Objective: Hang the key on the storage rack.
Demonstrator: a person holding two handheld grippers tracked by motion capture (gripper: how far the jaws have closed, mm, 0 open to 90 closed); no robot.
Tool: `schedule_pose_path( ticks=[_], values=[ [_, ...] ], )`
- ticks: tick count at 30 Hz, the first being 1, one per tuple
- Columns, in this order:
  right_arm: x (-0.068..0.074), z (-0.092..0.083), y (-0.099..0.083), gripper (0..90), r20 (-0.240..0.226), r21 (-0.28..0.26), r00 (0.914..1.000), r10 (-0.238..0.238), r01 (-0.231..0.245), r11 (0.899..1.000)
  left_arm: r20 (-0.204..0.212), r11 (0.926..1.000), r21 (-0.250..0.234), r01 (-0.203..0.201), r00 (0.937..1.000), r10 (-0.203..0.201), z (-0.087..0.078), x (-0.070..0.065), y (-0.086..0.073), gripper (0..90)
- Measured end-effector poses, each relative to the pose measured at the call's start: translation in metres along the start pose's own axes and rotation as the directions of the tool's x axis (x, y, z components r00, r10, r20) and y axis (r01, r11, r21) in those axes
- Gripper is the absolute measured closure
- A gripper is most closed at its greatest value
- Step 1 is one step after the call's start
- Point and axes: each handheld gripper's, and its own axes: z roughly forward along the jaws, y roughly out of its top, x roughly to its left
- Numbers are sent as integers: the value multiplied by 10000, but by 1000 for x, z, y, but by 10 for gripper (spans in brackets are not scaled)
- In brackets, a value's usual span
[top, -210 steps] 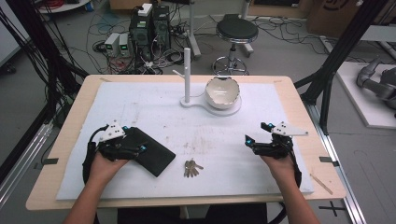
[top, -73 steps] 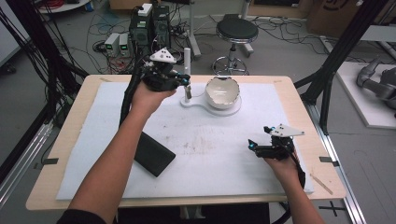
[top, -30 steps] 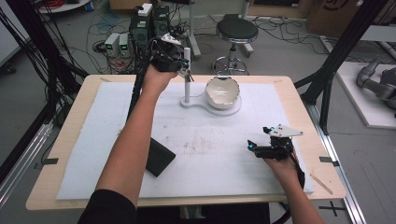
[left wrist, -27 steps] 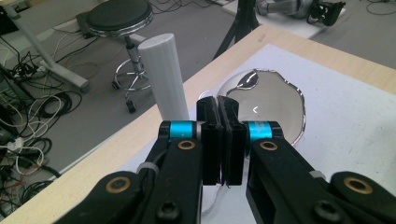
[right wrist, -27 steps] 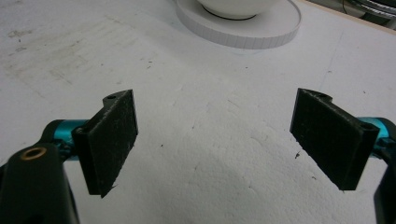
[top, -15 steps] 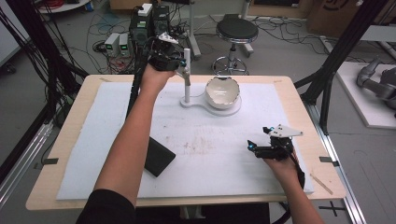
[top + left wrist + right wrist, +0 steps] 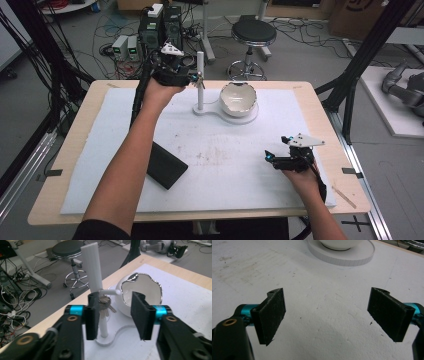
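Opening left tool [image 7: 113, 315] releases keys [image 7: 105, 303].

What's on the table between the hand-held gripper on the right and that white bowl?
Nothing but bare white mat. In the high view the stretch from the right gripper to the bowl is open; the right gripper view shows only speckled mat up to the bowl's round base.

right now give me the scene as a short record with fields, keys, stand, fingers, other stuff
keys: bunch of keys hanging on the peg of the white stand
left gripper: fingers have just been opening, nothing pressed between them, keys just beyond the left finger
right gripper: open, low over the white mat, holding nothing
bowl: white bowl on the stand's round base
other: black wallet lying on the mat
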Motion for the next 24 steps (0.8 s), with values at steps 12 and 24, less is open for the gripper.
schedule_pose_path(
  ticks=[12,24],
  values=[
    [4,-2,0,151,-34,-94,10000,42,-42,9999,347,9991,-191,392,9987,-385,-33,-9,-35,365],
    [3,-2,-1,151,-57,-42,10000,77,-77,10000,735,9951,-731,660,9955,-606,-64,-25,-98,296]
  ],
)
